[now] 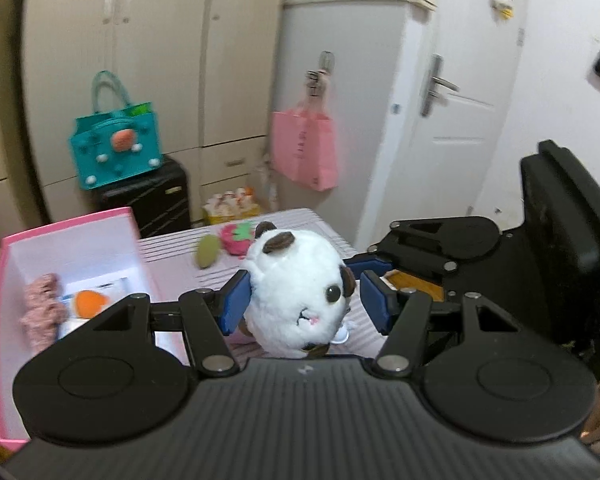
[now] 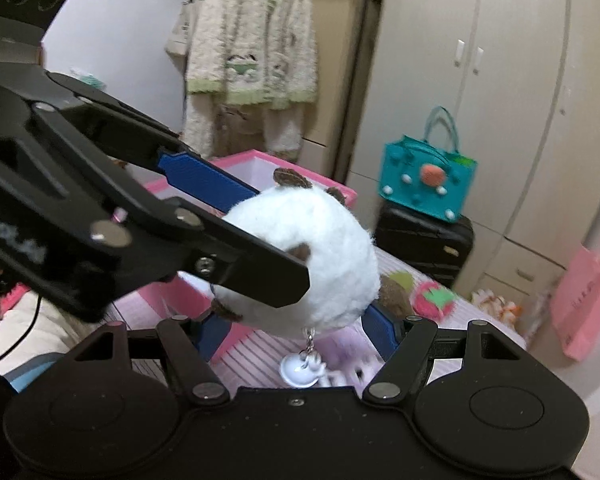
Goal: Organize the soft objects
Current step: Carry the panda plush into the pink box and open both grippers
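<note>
- White plush, brown ears: the plush toy (image 1: 296, 292) hangs in the air between my two pairs of tongs, above the pink-striped worktop (image 1: 172, 252) and just beside the pink box (image 1: 4, 264).
- My left tongs (image 1: 306, 300) are about half open and clamped on the plush toy. The right wrist view shows one blue pad (image 2: 204, 178) on its top and the other finger across its front.
- My right tongs (image 2: 298, 332) stand rather wider, their pads flanking the bottom of the toy. I cannot tell whether they really squeeze it or only lie against the fur.
- A small white charm (image 2: 300, 372) dangles on a clip under the toy, clear of the worktop.
- Inside the box lie an orange soft piece (image 1: 90, 302) and a pinkish knitted thing (image 1: 42, 308).
- Farther back on the worktop rest a green soft piece (image 1: 208, 252) and a red strawberry (image 1: 238, 238) (side by side, nearly touching).
- Behind, a teal bag (image 1: 116, 148) sits on a black suitcase (image 1: 156, 196), and a pink bag (image 1: 306, 148) hangs from a hook.
</note>
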`<state>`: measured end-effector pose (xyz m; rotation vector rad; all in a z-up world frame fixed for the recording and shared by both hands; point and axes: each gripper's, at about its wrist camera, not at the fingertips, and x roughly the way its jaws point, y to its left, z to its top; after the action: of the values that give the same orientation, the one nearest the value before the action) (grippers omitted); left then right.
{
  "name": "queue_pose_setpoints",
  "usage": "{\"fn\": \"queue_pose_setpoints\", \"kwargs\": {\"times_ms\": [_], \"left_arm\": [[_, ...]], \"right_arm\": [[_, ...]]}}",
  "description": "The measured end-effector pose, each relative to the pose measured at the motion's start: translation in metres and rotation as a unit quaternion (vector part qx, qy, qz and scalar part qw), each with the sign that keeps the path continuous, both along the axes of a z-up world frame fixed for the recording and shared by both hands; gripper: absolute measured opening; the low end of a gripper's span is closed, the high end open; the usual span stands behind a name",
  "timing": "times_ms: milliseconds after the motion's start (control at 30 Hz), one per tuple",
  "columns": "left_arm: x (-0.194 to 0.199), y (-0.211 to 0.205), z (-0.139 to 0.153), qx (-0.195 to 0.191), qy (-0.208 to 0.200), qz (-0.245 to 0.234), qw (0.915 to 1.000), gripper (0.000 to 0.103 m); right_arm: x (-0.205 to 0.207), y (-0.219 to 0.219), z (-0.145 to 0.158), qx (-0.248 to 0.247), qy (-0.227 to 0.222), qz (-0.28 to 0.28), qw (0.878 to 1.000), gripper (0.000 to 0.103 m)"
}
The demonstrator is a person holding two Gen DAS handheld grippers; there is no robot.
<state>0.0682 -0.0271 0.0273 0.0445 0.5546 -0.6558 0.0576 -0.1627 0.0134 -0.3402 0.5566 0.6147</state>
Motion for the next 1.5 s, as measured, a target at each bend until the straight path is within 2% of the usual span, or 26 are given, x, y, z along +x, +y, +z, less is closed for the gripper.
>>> {"fn": "queue_pose_setpoints", "kwargs": {"times_ms": [200, 300, 467, 667, 900, 1133, 1267, 1500], "left_arm": [[0.016, 0.041, 0.013, -0.016, -0.003, 0.05, 0.9986, 0.059], [0.02, 0.065, 0.018, -0.034, -0.01, 0.074, 0.9966, 0.059], [0.028, 0.093, 0.016, -0.04, -0.012, 0.126, 0.9912, 0.063], [0.051, 0.113, -0.002, -0.032, 0.012, 0.175, 0.9839, 0.063], [0.09, 0.134, -0.035, -0.045, 0.093, 0.184, 0.9775, 0.063], [0.111, 0.151, -0.068, -0.083, 0.164, 0.173, 0.9677, 0.063], [0.119, 0.152, -0.082, -0.091, 0.187, 0.167, 0.9639, 0.063], [0.124, 0.155, -0.094, -0.101, 0.205, 0.151, 0.9618, 0.063]], "right_arm": [[0.02, 0.038, 0.017, 0.009, -0.017, 0.038, 0.999, 0.076], [0.035, 0.058, 0.02, 0.014, -0.01, 0.061, 0.998, 0.076], [0.064, 0.087, 0.011, 0.036, 0.022, 0.103, 0.994, 0.076], [0.101, 0.114, -0.017, 0.05, 0.096, 0.125, 0.986, 0.075], [0.116, 0.134, -0.042, -0.008, 0.126, 0.132, 0.983, 0.075], [0.12, 0.14, -0.049, -0.066, 0.138, 0.135, 0.979, 0.076], [0.122, 0.14, -0.052, -0.08, 0.145, 0.13, 0.977, 0.076], [0.116, 0.137, -0.049, -0.1, 0.132, 0.131, 0.977, 0.077]]}}
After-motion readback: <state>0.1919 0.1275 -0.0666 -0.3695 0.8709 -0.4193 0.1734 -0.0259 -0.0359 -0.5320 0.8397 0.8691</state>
